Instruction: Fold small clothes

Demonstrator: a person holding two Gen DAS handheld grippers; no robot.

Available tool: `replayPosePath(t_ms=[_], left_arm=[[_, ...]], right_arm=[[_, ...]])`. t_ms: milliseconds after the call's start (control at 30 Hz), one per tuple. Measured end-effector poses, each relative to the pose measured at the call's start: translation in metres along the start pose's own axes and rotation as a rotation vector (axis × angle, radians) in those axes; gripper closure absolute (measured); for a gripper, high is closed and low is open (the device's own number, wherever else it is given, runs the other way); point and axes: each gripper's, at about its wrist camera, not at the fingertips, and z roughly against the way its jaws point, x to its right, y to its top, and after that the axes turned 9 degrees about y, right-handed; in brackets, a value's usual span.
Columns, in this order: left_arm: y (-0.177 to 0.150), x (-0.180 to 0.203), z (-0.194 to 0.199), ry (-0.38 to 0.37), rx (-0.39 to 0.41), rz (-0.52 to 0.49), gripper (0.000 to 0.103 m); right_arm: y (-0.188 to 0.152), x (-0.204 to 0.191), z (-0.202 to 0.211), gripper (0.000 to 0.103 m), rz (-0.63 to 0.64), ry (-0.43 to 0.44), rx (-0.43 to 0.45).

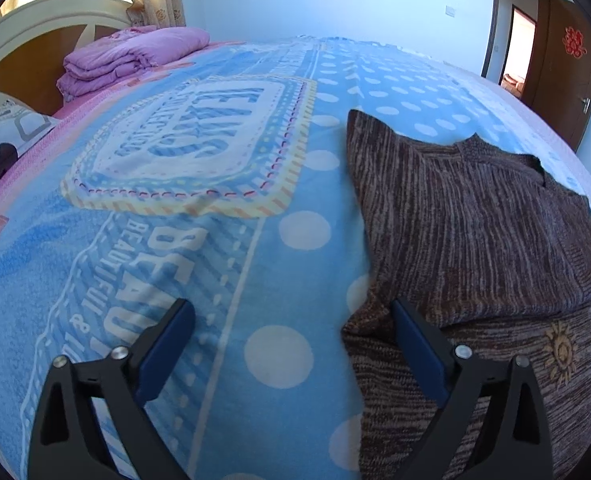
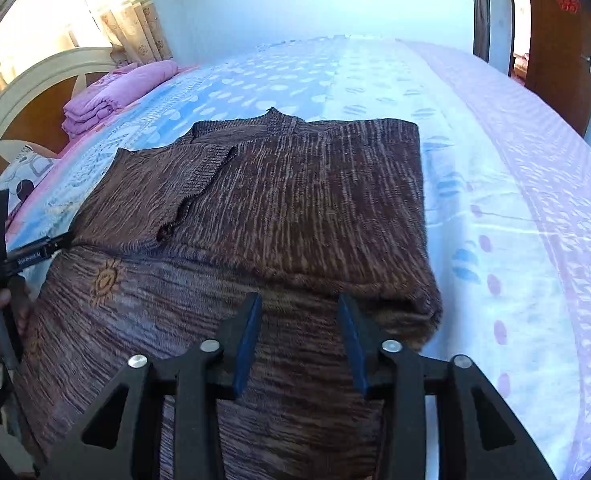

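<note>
A brown striped knit sweater [image 2: 287, 200] with an orange sun motif [image 2: 105, 280] lies on the bed, its upper part folded over the lower. It also shows at the right in the left wrist view [image 1: 475, 220]. My left gripper [image 1: 291, 312] is open and empty, just above the sweater's left edge, one finger over the blanket and one over the knit. It shows from the side in the right wrist view [image 2: 35, 258]. My right gripper [image 2: 299, 304] is open over the sweater's near right part, at the fold edge.
The bed carries a blue dotted blanket [image 1: 223, 184] with lettering. A folded purple quilt [image 1: 127, 60] and a patterned pillow [image 1: 11, 136] lie by the white headboard [image 2: 27, 92]. A brown door [image 1: 563, 60] stands at the far right.
</note>
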Motion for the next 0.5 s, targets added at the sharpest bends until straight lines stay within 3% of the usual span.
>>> replayPosePath(t_ms=[100,233,500], left_arm=[[-0.001,0.000,0.009,-0.004,0.029,-0.011,0.003],[-0.013,-0.002,0.027,-0.006,0.043,-0.041,0.003],[-0.035,0.001,0.051,-0.040,0.036,-0.072,0.005]], right_arm=[[0.000,0.007,0.000,0.038,-0.015,0.043,-0.016],[0.002,0.009,0.015,0.039,-0.064,0.066,0.011],[-0.016,0.001,0.036,0.039,-0.036,0.008,0.003]])
